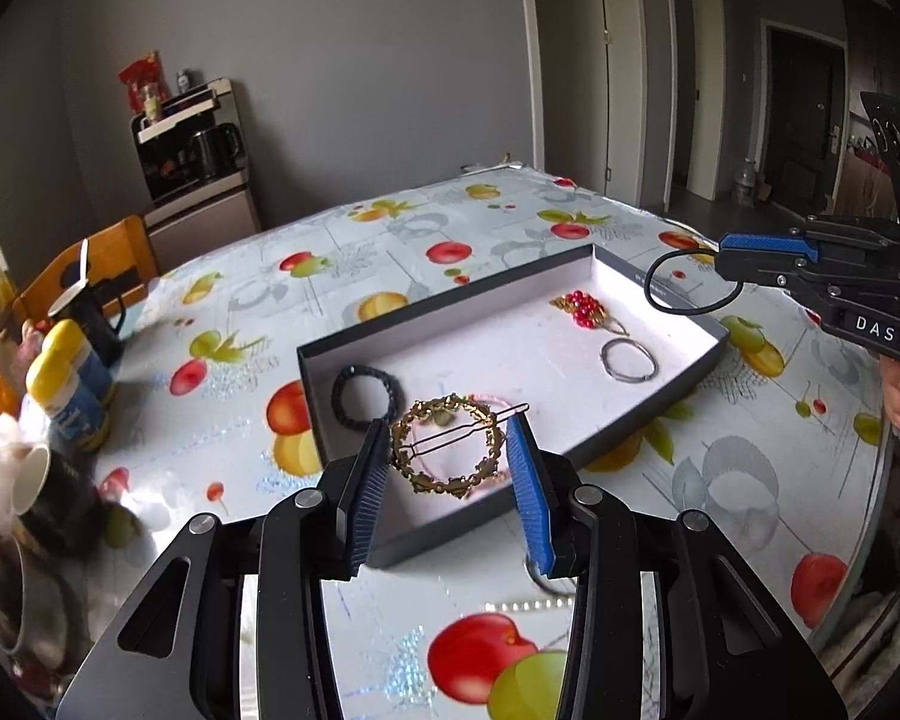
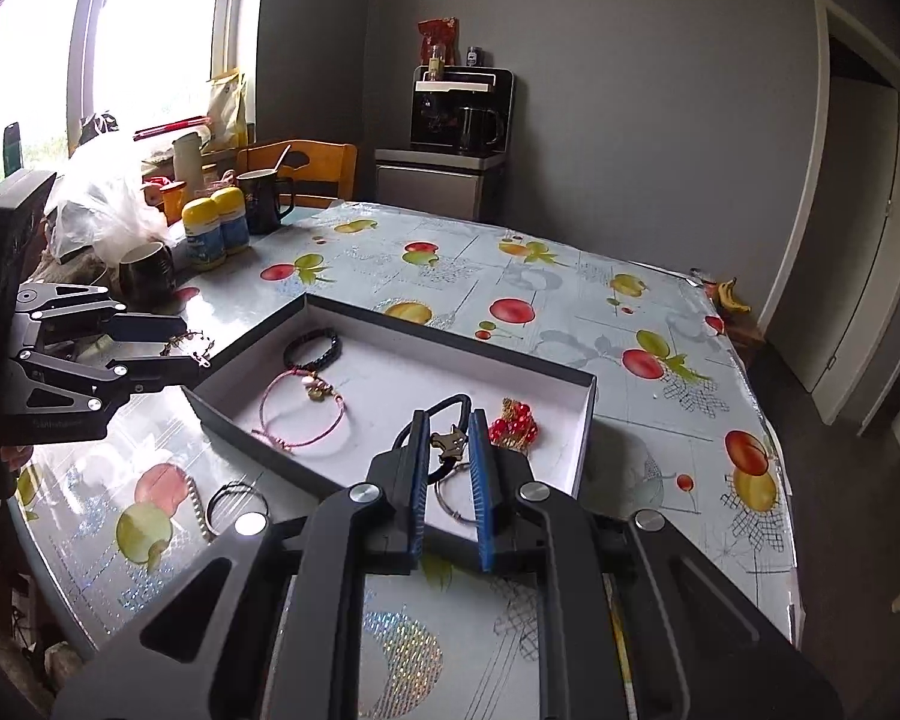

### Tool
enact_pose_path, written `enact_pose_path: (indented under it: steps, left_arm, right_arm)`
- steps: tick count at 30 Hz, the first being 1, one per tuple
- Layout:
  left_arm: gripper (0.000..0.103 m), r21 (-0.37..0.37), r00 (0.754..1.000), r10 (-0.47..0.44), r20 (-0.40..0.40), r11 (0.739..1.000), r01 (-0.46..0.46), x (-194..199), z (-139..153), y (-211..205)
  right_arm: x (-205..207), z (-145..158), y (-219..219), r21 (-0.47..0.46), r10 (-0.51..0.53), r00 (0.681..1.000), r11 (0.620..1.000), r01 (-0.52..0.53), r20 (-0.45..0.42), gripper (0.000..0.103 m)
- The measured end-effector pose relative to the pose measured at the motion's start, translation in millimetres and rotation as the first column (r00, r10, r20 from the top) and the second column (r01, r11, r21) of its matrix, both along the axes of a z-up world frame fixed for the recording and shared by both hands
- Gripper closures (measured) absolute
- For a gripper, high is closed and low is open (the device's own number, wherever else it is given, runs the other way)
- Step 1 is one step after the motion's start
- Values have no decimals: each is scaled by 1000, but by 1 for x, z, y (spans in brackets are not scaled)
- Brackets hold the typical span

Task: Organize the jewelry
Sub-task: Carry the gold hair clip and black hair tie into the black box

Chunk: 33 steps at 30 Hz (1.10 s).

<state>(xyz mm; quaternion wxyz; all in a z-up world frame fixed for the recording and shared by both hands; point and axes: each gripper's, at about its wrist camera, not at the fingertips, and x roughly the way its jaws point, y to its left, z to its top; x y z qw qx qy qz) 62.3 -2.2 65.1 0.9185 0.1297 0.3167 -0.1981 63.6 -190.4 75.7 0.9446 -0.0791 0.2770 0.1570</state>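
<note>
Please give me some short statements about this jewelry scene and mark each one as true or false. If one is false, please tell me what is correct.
1. The left gripper holds a gold wreath-shaped hair clip. True.
2. The right gripper is empty. False: it is shut on a black cord with a small gold charm.
3. A red bead brooch lies inside the tray. True.
4. The black braided bracelet lies on the tablecloth outside the tray. False: it lies inside the tray.
5. A pink cord bracelet is in the tray. True.
</note>
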Motion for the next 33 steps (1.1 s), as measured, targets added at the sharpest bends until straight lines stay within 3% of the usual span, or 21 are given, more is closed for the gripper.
enact_pose_path:
  steps: [10,16,27,33]
  left_arm:
    - [61,-78,996,58,-67,995,-63,86,-1,-22]
    - [61,-106,992,86,-93,990,-96,116,-10,-36]
    - [61,-4,970,59,-238,998,-62,144,-59,-59]
    - [61,1,952,69,-299,997,-72,153,-67,-58]
  right_arm:
    - [67,-5,7,89,-62,998,994,63,-11,90]
    - [93,-24,4,113,-104,993,988,109,-52,90]
    - [112,-64,4,114,-49,974,991,76,-221,90]
    - [113,-75,13,96,-12,964,995,39,-267,90]
